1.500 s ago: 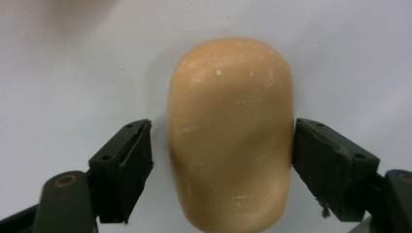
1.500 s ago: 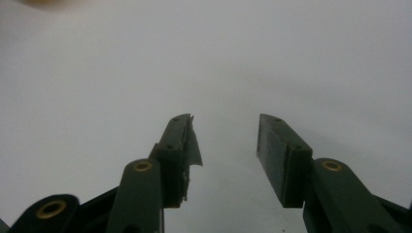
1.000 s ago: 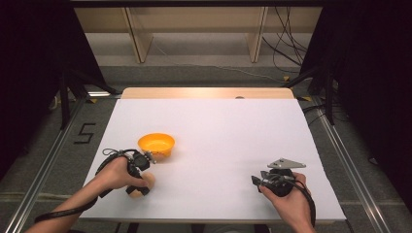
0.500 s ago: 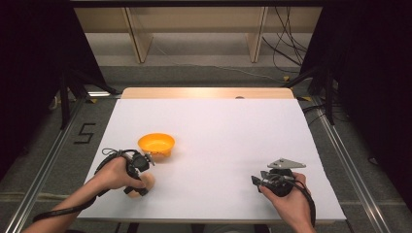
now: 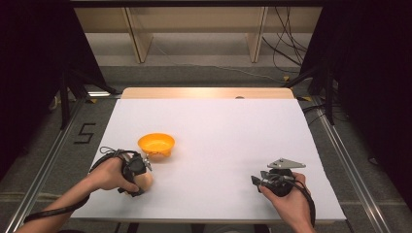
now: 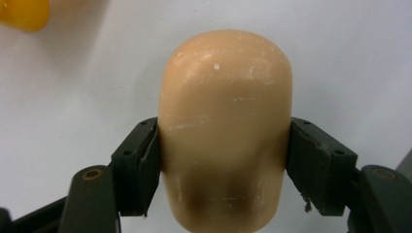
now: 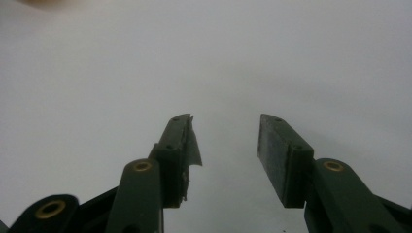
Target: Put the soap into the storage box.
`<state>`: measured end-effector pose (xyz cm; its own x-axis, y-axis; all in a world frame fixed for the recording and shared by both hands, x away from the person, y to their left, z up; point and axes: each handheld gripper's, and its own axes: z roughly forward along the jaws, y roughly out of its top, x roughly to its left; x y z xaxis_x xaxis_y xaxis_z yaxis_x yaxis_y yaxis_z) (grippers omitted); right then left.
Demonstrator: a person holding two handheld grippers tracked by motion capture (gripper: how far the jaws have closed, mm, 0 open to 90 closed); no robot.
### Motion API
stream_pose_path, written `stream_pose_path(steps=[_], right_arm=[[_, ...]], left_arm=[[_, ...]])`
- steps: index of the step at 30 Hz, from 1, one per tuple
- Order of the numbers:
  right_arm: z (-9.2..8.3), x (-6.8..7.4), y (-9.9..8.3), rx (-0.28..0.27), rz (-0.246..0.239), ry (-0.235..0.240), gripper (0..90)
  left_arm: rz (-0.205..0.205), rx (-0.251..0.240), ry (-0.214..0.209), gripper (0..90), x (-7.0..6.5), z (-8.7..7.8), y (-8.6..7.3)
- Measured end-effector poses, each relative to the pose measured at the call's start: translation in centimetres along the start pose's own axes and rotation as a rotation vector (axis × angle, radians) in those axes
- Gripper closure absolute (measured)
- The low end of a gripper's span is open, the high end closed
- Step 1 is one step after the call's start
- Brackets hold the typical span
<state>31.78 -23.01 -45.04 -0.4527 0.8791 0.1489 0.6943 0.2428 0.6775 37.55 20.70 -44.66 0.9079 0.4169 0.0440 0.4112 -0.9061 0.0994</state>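
A smooth, peach-coloured rounded block [image 6: 226,126] sits between the jaws of my left gripper [image 6: 223,145], which is shut on its sides. From above, the left gripper [image 5: 136,168] is at the near left of the white table, with the peach block [image 5: 145,182] just below it. An orange bowl [image 5: 156,144] stands just beyond that gripper, and its edge [image 6: 22,13] shows at the top left of the left gripper view. My right gripper [image 5: 257,180] rests at the near right, open, with only white table between its jaws [image 7: 223,131].
The white table top [image 5: 223,131] ends in a wooden strip [image 5: 209,92] at the far side. Shelving legs and cables stand on the floor beyond. A metal rail [image 5: 48,160] runs along the left side, with a "5" marked beside it.
The left hand and the peach block have shifted only slightly near the bowl. The right gripper has not moved.
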Motion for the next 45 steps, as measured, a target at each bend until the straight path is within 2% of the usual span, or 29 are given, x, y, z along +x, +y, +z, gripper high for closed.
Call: stream_pose_path(steps=[1, 2, 3, 9, 12, 15, 16, 17, 18, 19, 20, 21, 22, 24, 26, 29, 30, 32, 34, 35, 40, 42, 43, 45], right_arm=[[0.1, -0.2, 0.0, -0.016, -0.027, -0.002, 56.4], [0.1, -0.2, 0.0, -0.018, -0.027, -0.002, 56.4], [0.0, 0.0, 0.0, -0.006, -0.004, -0.008, 56.4], [0.0, 0.0, 0.0, -0.010, -0.014, -0.001, 56.3], [0.0, 0.0, 0.0, -0.012, -0.015, -0.001, 56.4], [0.0, 0.1, 0.0, -0.009, 0.003, -0.006, 56.4], [0.0, 0.0, 0.0, -0.017, -0.011, -0.006, 56.4], [0.0, -0.1, 0.0, -0.015, -0.023, -0.015, 56.4], [0.0, -0.1, 0.0, -0.013, -0.018, -0.019, 56.4], [0.0, -0.1, 0.0, -0.016, -0.032, -0.025, 56.4], [0.0, 0.0, 0.0, -0.015, -0.010, -0.017, 56.4], [0.0, 0.0, 0.0, -0.016, -0.012, -0.016, 56.4], [0.0, 0.0, 0.0, -0.015, -0.011, -0.013, 56.4], [0.0, 0.0, 0.0, -0.014, -0.014, -0.014, 56.4], [0.0, 0.0, 0.0, -0.019, -0.018, -0.010, 56.4], [0.0, 0.1, 0.0, -0.016, -0.009, -0.012, 56.4], [0.0, 0.1, 0.0, -0.022, -0.017, -0.004, 56.4], [0.0, -0.3, 0.0, -0.022, -0.046, -0.025, 56.4], [0.0, -0.3, 0.0, -0.022, -0.047, -0.026, 56.4], [0.0, -0.1, 0.0, -0.016, -0.026, -0.025, 56.4], [0.0, 0.1, 0.0, -0.017, -0.010, -0.012, 56.4], [0.0, 0.0, 0.0, -0.024, -0.018, -0.007, 56.4], [0.0, -0.2, 0.1, -0.029, -0.041, -0.022, 56.4], [0.1, -0.2, 0.1, -0.034, -0.039, -0.021, 56.5]], left_arm=[[0.011, -0.003, 0.000, 32.4, -0.1, -0.1, 0.0], [0.019, -0.007, -0.001, 32.3, -0.2, -0.3, -0.1], [0.027, -0.008, -0.002, 32.4, -0.2, -0.4, -0.1], [0.066, -0.025, 0.015, 32.4, -0.4, -1.1, -0.3], [0.047, -0.059, 0.031, 32.4, -0.4, -1.3, -0.4], [0.055, -0.060, 0.046, 32.4, -0.3, -1.5, -0.5], [0.061, -0.047, 0.054, 32.4, -0.3, -1.6, -0.6], [0.086, -0.046, 0.068, 32.4, -0.3, -1.6, -0.7], [0.225, -0.043, 0.084, 32.3, -0.5, -1.6, -0.8], [0.257, -0.057, 0.070, 32.3, -0.7, -1.5, -1.0], [0.255, -0.042, 0.040, 32.3, -0.8, -1.5, -1.0], [0.284, -0.048, 0.025, 32.4, -1.0, -1.6, -1.0], [0.322, -0.062, 0.031, 32.4, -1.3, -1.6, -1.0], [0.324, -0.064, 0.025, 32.4, -1.6, -1.9, -0.7], [0.307, -0.065, 0.011, 32.4, -1.4, -2.2, -0.6], [0.309, -0.057, 0.022, 32.4, -1.1, -2.2, -0.6], [0.323, -0.045, 0.028, 32.4, -0.9, -2.1, -0.6], [0.336, -0.044, 0.036, 32.4, -0.8, -2.1, -0.6], [0.336, -0.038, 0.015, 32.5, -0.7, -2.1, -0.7], [0.358, -0.044, 0.028, 32.4, -0.5, -2.2, -0.6], [0.369, -0.059, 0.021, 32.5, -0.1, -2.5, -0.6], [0.374, -0.062, 0.015, 32.5, 0.0, -2.6, -0.5], [0.373, -0.063, 0.010, 32.5, 0.0, -2.7, -0.5], [0.383, -0.072, 0.010, 32.5, 0.2, -2.8, -0.5]])
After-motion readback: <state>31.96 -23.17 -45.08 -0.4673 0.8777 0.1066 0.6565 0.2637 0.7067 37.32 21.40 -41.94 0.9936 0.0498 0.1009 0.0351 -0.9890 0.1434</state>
